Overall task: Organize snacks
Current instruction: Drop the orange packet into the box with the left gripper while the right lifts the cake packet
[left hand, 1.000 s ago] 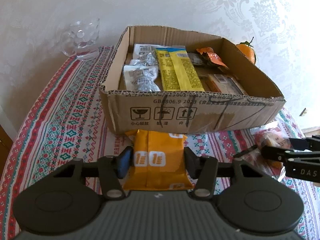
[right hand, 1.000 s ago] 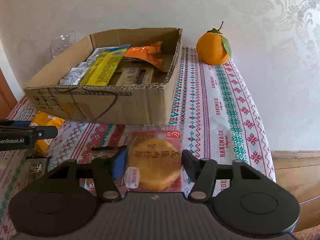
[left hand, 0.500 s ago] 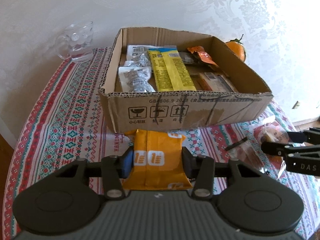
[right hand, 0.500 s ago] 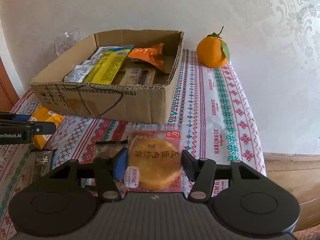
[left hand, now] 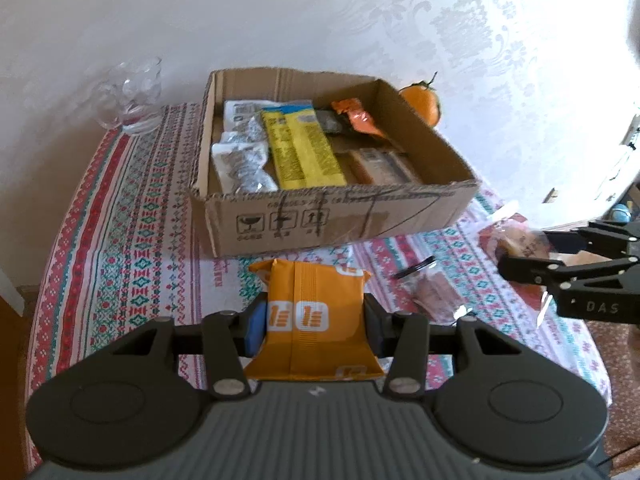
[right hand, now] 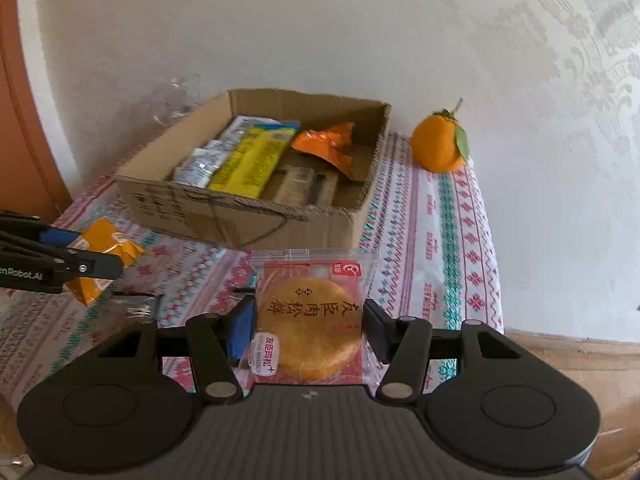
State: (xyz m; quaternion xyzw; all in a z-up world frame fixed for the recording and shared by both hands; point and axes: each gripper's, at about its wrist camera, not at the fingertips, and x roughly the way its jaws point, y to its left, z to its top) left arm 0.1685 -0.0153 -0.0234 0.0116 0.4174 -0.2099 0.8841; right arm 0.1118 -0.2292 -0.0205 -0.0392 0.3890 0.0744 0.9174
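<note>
The orange pack [left hand: 316, 316] sits pinched between the pads of the left gripper [left hand: 316, 320], its top edge poking out toward 12 o'clock, and it looks clear of the cloth [left hand: 132, 216]. The pastry [right hand: 310, 330], a round cake in a clear wrapper, is clamped the same way in the right gripper [right hand: 310, 330], wrapper flap toward 12. Both grippers are clenched on their loads, the left one at about its tightest.

The step in hand looks like the carry: both snacks are picked up, neither is in the box [left hand: 328, 220] yet. The box stands at 12 o'clock from the left gripper, its near wall just beyond the pack; from the right gripper it lies at 11.

The next move calls for clearing that near wall, then lowering each snack into a free spot. The right half of the box, past the yellow packet [left hand: 300, 148], seems roomiest. One more small packet [left hand: 432, 292] lies on the cloth at 2 o'clock from the left gripper.
</note>
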